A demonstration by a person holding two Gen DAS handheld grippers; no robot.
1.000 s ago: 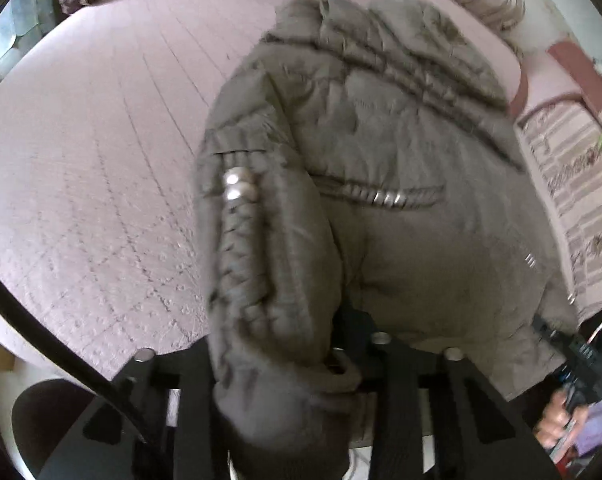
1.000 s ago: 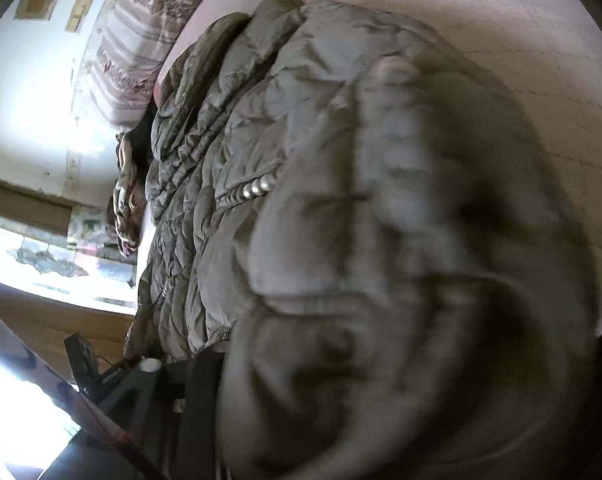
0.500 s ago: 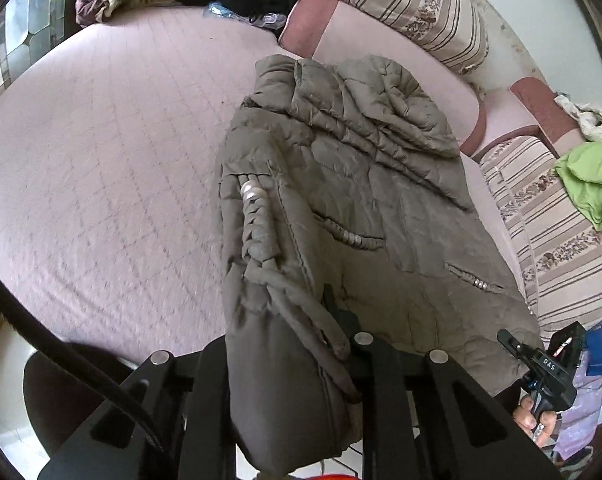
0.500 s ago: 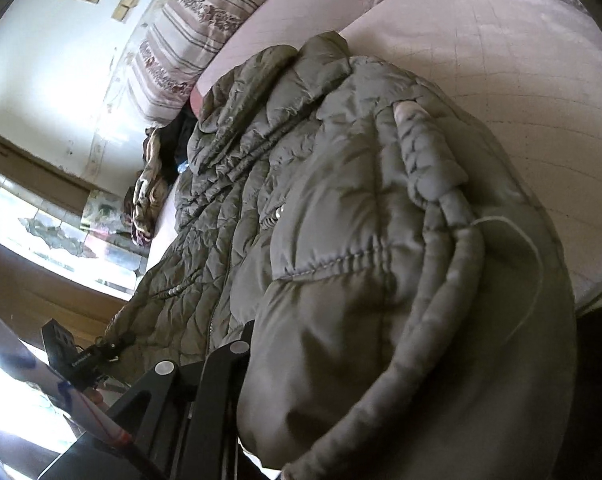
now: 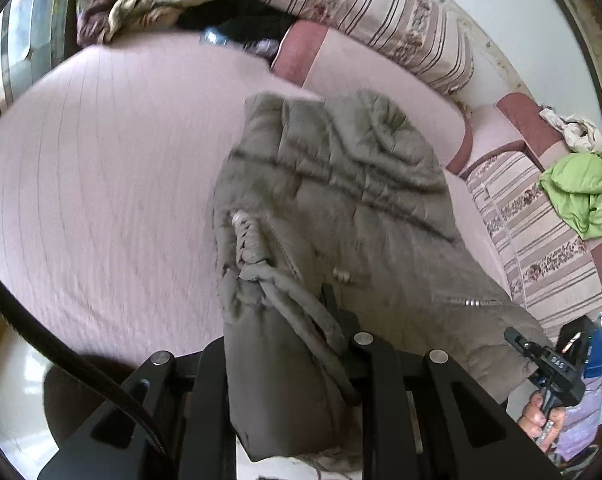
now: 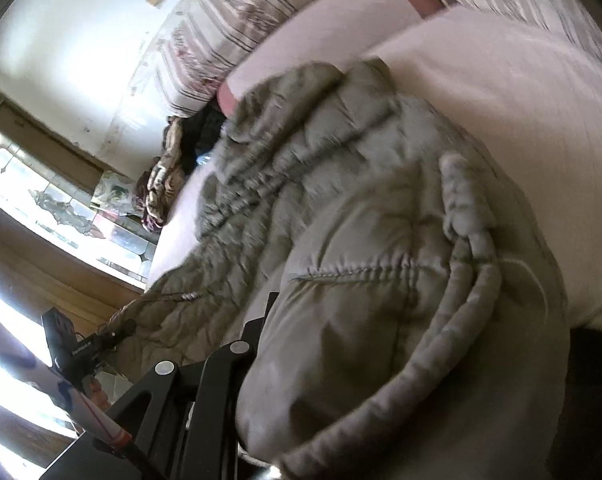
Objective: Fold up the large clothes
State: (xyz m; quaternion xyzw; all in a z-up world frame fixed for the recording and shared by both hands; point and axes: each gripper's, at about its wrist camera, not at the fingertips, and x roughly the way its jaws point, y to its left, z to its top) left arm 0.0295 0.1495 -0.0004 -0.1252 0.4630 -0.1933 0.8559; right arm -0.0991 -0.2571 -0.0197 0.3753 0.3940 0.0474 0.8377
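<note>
Looking along my left gripper [image 5: 301, 344], I saw its two black fingers clamped on the hem end of the olive quilted jacket [image 5: 341, 208], a thick fold of it bunched between them and spilling over the near edge. The rest of the jacket lay stretched away from me across the pink bedspread [image 5: 101, 184], its hood end towards the pink pillow [image 5: 365, 80]. A braided cord [image 5: 249, 236] ran down the jacket's left side and split into two loops near my fingers. A striped cushion [image 5: 373, 12] leaned on the wall behind, another striped cushion [image 5: 541, 232] sat at the right with a green garment [image 5: 585, 192] on it, and a heap of crumpled clothes [image 5: 153, 0] lay at the far corner. Low on the right I could see my right hand [image 5: 541, 424] holding the other tool at the jacket's far hem corner.

From my right gripper [image 6: 261, 332] the picture was blurred. Only one black finger [image 6: 257, 324] showed; the jacket [image 6: 361, 240] billowed over the other, so I judged that gripper closed on the fabric. The braided cord [image 6: 465, 208] hung down this side as well. The bedspread [image 6: 501, 92] lay beyond, and the left gripper [image 6: 81, 348] showed far left by the bright window [image 6: 61, 208].
</note>
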